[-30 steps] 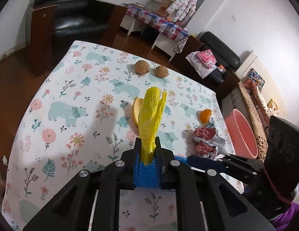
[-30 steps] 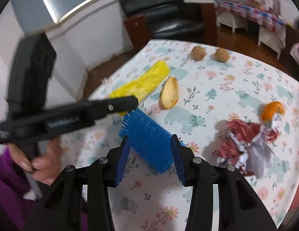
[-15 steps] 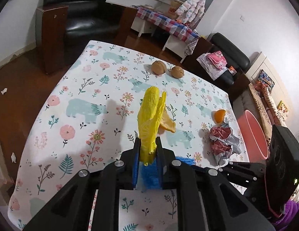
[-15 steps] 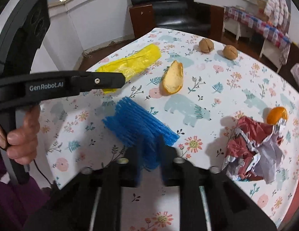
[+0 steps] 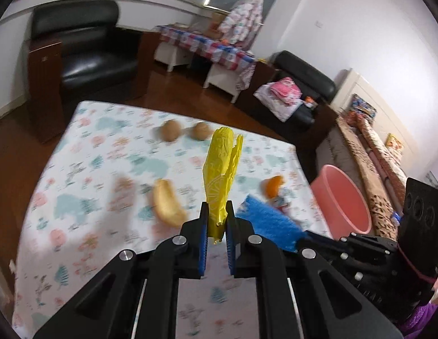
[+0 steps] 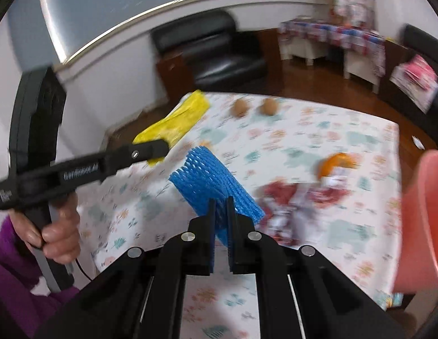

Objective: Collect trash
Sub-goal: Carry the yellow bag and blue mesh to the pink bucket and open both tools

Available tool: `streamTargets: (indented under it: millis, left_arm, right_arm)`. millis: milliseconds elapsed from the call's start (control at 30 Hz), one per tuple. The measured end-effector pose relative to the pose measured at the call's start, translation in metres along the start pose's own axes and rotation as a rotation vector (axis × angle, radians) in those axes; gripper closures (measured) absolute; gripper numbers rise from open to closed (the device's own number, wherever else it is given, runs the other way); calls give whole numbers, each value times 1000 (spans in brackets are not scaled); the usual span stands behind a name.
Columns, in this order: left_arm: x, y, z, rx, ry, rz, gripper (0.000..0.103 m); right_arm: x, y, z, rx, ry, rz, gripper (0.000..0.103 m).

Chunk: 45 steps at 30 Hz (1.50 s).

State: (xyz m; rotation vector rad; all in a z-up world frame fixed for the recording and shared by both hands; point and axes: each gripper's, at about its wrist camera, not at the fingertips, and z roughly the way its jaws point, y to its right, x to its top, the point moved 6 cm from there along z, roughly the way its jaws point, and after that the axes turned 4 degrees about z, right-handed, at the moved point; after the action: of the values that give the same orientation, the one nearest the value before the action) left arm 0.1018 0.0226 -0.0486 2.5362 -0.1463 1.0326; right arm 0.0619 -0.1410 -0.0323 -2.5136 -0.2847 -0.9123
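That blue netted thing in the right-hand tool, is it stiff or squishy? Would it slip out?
The blue foam net looks soft: it is pinched thin where the right gripper clamps it, and fans out wider beyond. It is probably very light, since it juts out from that one pinch without drooping. Its open mesh likely grips the pads, so slipping seems unlikely.

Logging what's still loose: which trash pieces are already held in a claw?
The yellow bag and blue foam net; peel, wrappers and nuts lie on the table.

The right tongs (image 6: 221,209) pinch a blue foam net (image 6: 212,182) above the worktop (image 6: 303,141); at left, the left tongs (image 6: 151,149) grip a yellow bag (image 6: 176,121).
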Motion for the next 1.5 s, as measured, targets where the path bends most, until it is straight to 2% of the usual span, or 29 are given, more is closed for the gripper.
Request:
streamTargets:
  millis: [133, 333, 533, 667, 767, 933, 1333, 1433, 1500]
  left_arm:
    - [10, 41, 16, -71, -16, 56, 93]
    - [15, 109, 40, -147, -47, 165, 93]
    - [15, 176, 64, -215, -97, 245, 93]
    - [14, 218, 84, -265, -132, 273, 93]
    - [9, 242, 98, -275, -154, 304, 93]
    - [-1, 266, 120, -271, -205, 320, 93]
    - [-16, 287, 162, -219, -304, 338, 92]
    - [-18, 294, 165, -211, -297, 352, 85]
    - [-19, 297, 166, -208, -293, 362, 71]
  right_arm:
    - [6, 45, -31, -85, 76, 121, 96]
    - [9, 124, -86, -270, 189, 255, 96]
    - [-2, 187, -111, -361, 243, 378, 96]
    - [-11, 212, -117, -397, 248, 409, 96]
    - [-17, 227, -117, -417, 244, 430, 96]
    - [-26, 249, -116, -425, 234, 470, 96]
    - [-33, 275, -114, -475, 221, 506, 96]
    - [-34, 278, -110, -460, 215, 526, 95]
    - [-34, 278, -108, -451, 213, 538, 91]
